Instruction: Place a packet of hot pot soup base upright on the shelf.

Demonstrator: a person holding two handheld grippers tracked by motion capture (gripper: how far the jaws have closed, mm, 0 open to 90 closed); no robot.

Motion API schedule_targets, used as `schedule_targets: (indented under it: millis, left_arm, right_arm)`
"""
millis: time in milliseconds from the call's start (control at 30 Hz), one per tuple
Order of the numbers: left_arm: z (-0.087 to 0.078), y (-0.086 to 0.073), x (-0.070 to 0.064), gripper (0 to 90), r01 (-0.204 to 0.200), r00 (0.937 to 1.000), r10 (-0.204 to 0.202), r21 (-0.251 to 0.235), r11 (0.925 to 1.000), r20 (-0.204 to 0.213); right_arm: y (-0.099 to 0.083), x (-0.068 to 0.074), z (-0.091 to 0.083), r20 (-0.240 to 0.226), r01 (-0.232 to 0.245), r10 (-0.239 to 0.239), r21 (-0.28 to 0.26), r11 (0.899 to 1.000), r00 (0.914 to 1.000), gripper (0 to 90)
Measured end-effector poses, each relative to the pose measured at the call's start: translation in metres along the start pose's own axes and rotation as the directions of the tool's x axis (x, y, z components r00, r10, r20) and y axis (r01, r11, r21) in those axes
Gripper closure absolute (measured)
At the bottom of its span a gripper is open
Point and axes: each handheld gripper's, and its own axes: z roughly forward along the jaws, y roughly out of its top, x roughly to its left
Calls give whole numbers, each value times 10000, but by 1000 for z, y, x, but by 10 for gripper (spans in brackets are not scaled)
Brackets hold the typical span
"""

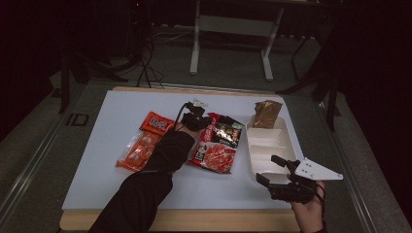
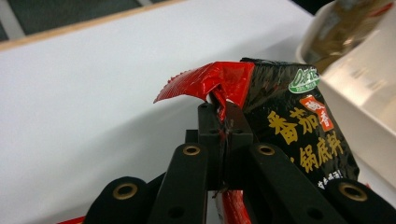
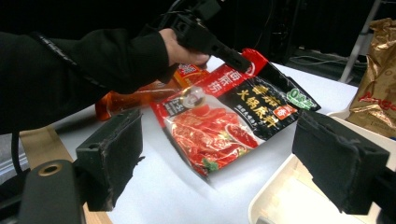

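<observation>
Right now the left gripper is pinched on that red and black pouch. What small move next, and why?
Probably a short lift toward the white tray. The left gripper is shut on the pouch's top corner, the pouch still lies flat on the table, and the tray's near compartments sit vacant beside it. The right gripper waits open at the tray.

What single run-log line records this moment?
left gripper: shut on red-black sauce pouch corner | right gripper: open, over white tray | gold packet: in tray
</observation>
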Motion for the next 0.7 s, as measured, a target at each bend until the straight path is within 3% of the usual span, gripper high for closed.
schedule_targets:
  millis: [233,500,633,700]
  left_arm:
    - [-24,-2,-9,891,-144,9997,155,-573,9983,184]
    - [-46,-4,-15,891,-164,9987,216,-1098,9938,466]
    - [-58,-5,-17,890,-123,9978,204,-1265,9919,629]
    - [-63,-5,-18,889,-128,9969,233,-1371,9905,751]
  right_arm:
    - [-1,-2,-3,395,-210,219,-239,9995,9990,190]
    - [3,0,-1,908,315,-317,27,9995,9954,167]
    - [6,1,-1,904,366,-370,69,9993,9952,142]
    - [9,0,-1,617,53,-44,-150,9999,9981,144]
